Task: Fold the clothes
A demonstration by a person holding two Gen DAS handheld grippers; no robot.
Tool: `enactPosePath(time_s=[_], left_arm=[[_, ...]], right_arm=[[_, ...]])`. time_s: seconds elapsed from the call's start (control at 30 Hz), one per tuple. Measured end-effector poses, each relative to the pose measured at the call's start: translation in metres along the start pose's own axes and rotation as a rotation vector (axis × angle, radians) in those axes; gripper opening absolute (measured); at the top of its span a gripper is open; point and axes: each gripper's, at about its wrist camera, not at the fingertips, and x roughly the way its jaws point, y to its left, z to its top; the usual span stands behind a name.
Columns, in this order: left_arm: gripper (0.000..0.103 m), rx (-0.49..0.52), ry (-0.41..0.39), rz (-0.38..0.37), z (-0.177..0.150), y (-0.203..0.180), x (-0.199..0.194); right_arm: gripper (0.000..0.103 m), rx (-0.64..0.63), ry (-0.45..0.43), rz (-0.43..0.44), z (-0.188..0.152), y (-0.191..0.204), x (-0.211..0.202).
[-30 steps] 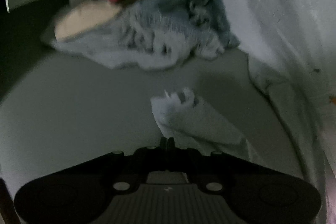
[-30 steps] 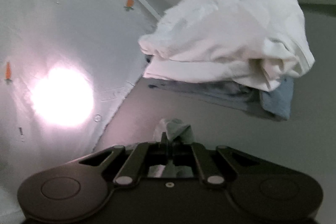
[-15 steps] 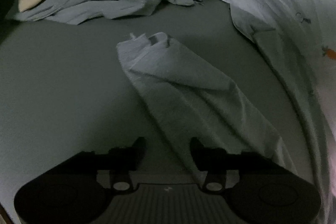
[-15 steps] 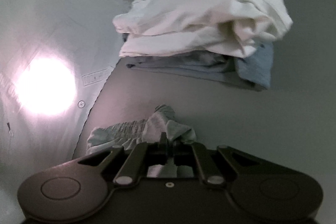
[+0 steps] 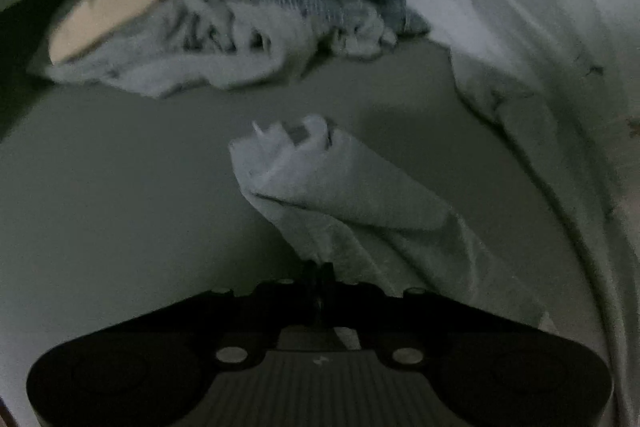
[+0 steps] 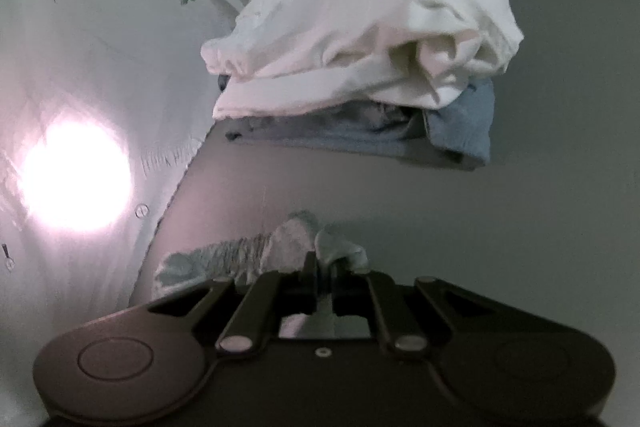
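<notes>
A small pale grey cloth [image 5: 352,203] lies bunched on the grey-green surface [image 5: 120,207], its far end curled up. My left gripper [image 5: 320,267] is shut on the cloth's near edge. In the right wrist view the same kind of pale cloth [image 6: 240,255] shows a gathered, ribbed end. My right gripper [image 6: 324,263] is shut on a fold of it, low over the surface, and the fabric bulges up on both sides of the fingers.
A loose pile of clothes [image 5: 224,19], red, cream and light blue, lies beyond the cloth. A white sheet with small prints [image 5: 540,7] runs along the right. A white garment [image 6: 360,39] tops folded blue and grey ones [image 6: 460,131]. A bright light spot [image 6: 74,179] glares on the sheet.
My left gripper's jaws stood apart over the cloth half a second ago and have closed on its near edge again. The right gripper kept its grip and sank slightly.
</notes>
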Motion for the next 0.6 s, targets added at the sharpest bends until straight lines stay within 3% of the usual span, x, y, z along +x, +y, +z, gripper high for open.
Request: enactPosePath(time_s=[0.13, 0.3, 0.5, 0.6], left_arm=[[0.001, -0.027, -0.051, -0.042, -0.003, 0.012, -0.038], [0.001, -0.079, -0.175, -0.106, -0.001, 0.029, -0.116], [0.001, -0.069, -0.356, -0.073, 0.011, 0.055, -0.215], [0.001, -0.08, -0.407, -0.095, 0.023, 0.068, -0.259]], right_arm=[[0.006, -0.013, -0.015, 0.029, 0.004, 0.0, -0.007], [0.004, -0.061, -0.032, 0.087, 0.009, -0.001, -0.024], [0.002, -0.083, -0.085, 0.196, 0.022, 0.007, -0.047], [0.002, -0.069, -0.122, 0.214, 0.025, 0.016, -0.065]])
